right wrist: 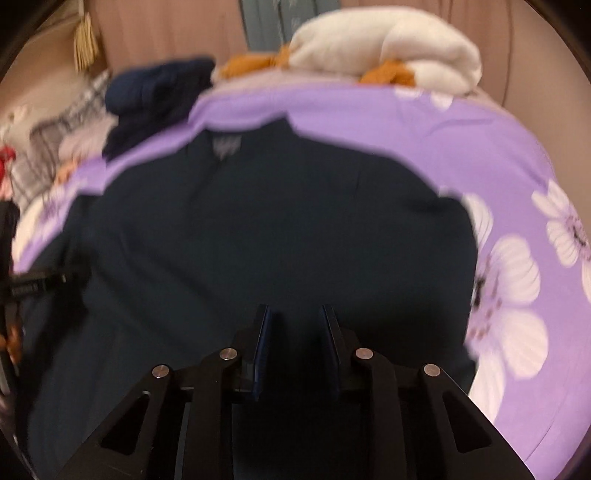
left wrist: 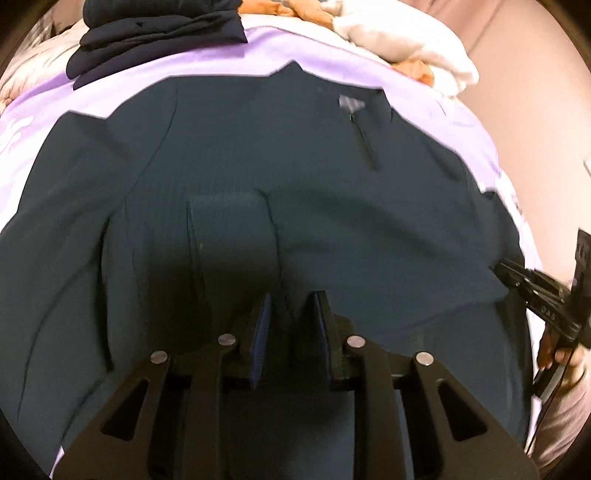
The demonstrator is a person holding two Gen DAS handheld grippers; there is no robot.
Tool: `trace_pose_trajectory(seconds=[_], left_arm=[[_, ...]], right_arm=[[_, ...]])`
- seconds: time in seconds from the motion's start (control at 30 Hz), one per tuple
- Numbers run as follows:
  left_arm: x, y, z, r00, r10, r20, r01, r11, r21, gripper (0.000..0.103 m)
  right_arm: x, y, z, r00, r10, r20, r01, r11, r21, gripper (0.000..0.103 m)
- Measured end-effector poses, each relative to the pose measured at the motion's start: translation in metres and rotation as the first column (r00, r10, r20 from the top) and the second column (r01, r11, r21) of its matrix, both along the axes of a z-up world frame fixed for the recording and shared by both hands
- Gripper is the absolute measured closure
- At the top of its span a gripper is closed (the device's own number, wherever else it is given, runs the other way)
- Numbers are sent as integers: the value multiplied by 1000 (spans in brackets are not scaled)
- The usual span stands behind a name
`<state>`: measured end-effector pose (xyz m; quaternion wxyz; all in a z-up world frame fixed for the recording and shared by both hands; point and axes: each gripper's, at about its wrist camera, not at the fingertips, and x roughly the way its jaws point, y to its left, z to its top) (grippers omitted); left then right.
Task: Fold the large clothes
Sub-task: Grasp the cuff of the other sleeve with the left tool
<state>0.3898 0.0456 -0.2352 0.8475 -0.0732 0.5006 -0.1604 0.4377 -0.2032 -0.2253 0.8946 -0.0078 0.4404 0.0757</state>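
Observation:
A large dark teal garment (left wrist: 332, 206) with a short neck zip (left wrist: 364, 144) lies spread flat on a purple floral bedsheet (left wrist: 207, 62), collar at the far side. My left gripper (left wrist: 293, 297) hovers over its near part, jaws slightly apart and holding nothing; a raised crease (left wrist: 232, 236) sits just ahead. The right gripper (left wrist: 517, 273) reaches its right edge, held by a hand (left wrist: 557, 350). In the blurred right wrist view the garment (right wrist: 280, 221) fills the middle. My right gripper (right wrist: 295, 308) stands open over it, and the left gripper (right wrist: 40, 280) shows at the left edge.
A stack of folded dark clothes (left wrist: 159, 33) (right wrist: 159, 92) sits at the far left of the bed. A white blanket (left wrist: 406, 40) (right wrist: 388, 48) with orange cloth (right wrist: 388, 74) under it lies at the far right. Bare floral bedsheet (right wrist: 517, 258) lies to the right.

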Motion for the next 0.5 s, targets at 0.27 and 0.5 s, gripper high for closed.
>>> trace_pose_trajectory(seconds=[0.27,0.5], left_arm=[[-13,1,1,1000,14,-18,-14,1000,11,75],[-85,44,39,986,155,55,-148,983,-110,32]], right_arm=[[-13,-9,-13,998,-64,-29,64,998,15,75],[-74,4,33,996,-80,45,72,986,153,63]])
